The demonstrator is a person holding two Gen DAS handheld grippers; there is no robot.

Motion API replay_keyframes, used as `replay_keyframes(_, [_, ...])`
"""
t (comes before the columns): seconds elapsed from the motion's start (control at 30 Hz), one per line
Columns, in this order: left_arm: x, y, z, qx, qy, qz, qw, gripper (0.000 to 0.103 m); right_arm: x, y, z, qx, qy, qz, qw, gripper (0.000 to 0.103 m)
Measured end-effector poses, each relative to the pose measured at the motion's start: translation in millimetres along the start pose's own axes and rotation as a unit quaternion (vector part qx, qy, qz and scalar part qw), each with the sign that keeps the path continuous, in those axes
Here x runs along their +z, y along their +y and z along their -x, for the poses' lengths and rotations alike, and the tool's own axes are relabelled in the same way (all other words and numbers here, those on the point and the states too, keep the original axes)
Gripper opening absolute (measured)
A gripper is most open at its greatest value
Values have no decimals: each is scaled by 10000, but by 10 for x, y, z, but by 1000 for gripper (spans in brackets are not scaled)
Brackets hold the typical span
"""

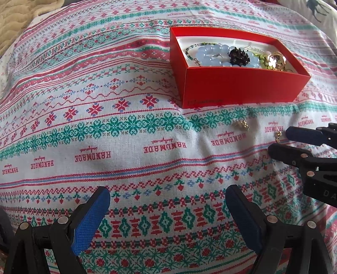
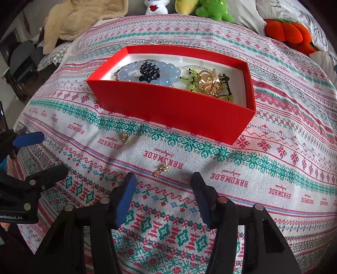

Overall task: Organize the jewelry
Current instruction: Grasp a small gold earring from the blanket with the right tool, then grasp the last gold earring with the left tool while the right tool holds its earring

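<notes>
A red box sits on the patterned cloth and holds blue beads, a black piece, green beads and gold jewelry. Two small gold earrings lie loose on the cloth in front of it: one to the left, one just ahead of my right gripper. The right gripper is open, its fingertips either side of that earring and a little short of it. My left gripper is open and empty, over bare cloth left of both earrings.
The cloth covers a soft, rumpled surface. Plush toys and an orange plush lie at the far edge. A beige blanket lies at the back left.
</notes>
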State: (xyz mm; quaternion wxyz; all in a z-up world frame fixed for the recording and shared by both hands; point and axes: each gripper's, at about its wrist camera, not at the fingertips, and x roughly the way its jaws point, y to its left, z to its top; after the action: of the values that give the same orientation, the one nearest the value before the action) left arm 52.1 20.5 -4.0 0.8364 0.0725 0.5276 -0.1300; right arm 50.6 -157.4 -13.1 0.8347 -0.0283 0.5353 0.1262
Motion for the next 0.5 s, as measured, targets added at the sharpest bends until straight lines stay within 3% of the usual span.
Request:
replay_keyframes(0.37, [15,3,-5,-31,-14,34,10000,92,91,44,-75,198,59,-212,9996,14])
replay_keyframes(0.5, [37,-42,-2,-60,-39,20,10000,92,83,-9,-43,229,92,-261,9994,11])
